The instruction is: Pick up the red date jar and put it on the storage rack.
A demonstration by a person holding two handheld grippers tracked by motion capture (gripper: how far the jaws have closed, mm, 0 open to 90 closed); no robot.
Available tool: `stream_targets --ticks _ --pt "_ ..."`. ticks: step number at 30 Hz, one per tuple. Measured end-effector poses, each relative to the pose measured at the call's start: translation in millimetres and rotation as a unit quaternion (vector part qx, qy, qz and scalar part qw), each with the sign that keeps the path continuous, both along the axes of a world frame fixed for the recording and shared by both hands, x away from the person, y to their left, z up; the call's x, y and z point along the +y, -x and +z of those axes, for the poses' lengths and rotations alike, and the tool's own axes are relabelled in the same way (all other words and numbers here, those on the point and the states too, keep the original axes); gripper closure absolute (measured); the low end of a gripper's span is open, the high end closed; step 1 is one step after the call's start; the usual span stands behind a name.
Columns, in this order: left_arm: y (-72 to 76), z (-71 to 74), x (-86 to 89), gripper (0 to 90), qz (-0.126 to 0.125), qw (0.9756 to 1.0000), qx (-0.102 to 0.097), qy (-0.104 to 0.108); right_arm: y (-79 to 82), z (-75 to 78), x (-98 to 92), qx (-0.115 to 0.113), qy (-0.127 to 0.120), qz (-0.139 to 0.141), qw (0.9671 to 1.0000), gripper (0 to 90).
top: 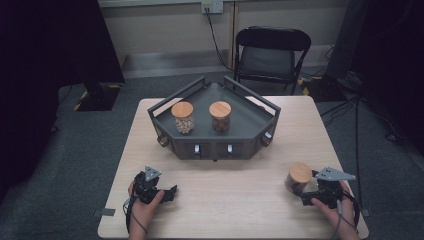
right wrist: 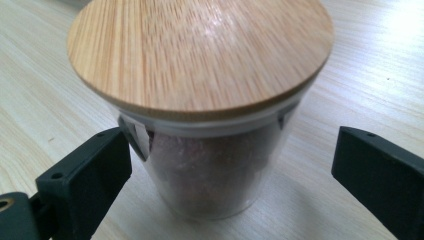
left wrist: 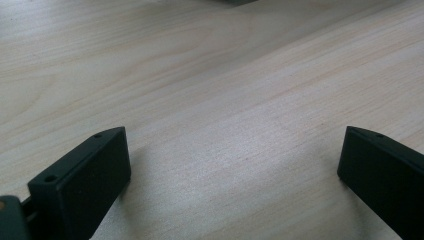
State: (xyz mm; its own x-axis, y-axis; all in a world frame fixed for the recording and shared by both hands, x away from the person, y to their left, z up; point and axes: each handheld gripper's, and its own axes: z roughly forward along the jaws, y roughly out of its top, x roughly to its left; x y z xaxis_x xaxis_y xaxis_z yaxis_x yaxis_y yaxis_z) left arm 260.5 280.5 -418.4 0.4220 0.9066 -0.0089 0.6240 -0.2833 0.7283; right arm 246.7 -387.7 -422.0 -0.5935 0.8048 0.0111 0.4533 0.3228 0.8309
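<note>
Jar [right wrist: 200, 105] between right gripper [right wrist: 232, 165] fingers [right wrist: 90, 175]

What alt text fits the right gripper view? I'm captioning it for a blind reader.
A clear glass jar with a round wooden lid and dark reddish-brown contents stands upright on a pale wooden table, close to the camera. The right gripper is open, its two black jaws on either side of the jar, not gripping it.

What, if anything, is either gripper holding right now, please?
Nothing: the right gripper is open around the wooden-lidded glass jar, its jaws apart from the glass; the left gripper is open.
</note>
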Motion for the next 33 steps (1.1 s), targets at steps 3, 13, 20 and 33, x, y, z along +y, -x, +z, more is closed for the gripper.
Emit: stream_targets --ticks 3,13,20,33 --pt "0.0 0.0 0.0 0.2 0.000 1.0000 0.000 0.000 -0.4 -2.6 -1.5 -0.004 -0.013 0.000 0.9999 4.0" --pt "0.0 0.0 0.0 0.2 0.000 1.0000 0.000 0.000 -1.3 -7.2 -1.7 -0.012 -0.028 0.004 0.9995 9.4" --pt "0.0 0.0 0.0 0.2 0.000 1.0000 0.000 0.000 -0.7 -8.1 2.8 -0.018 -0.020 0.000 0.9996 10.8" --pt "0.0 0.0 0.0 0.2 0.000 1.0000 0.000 0.000 -0.4 -11.2 6.2 -0.025 -0.026 0.000 0.9994 19.1"
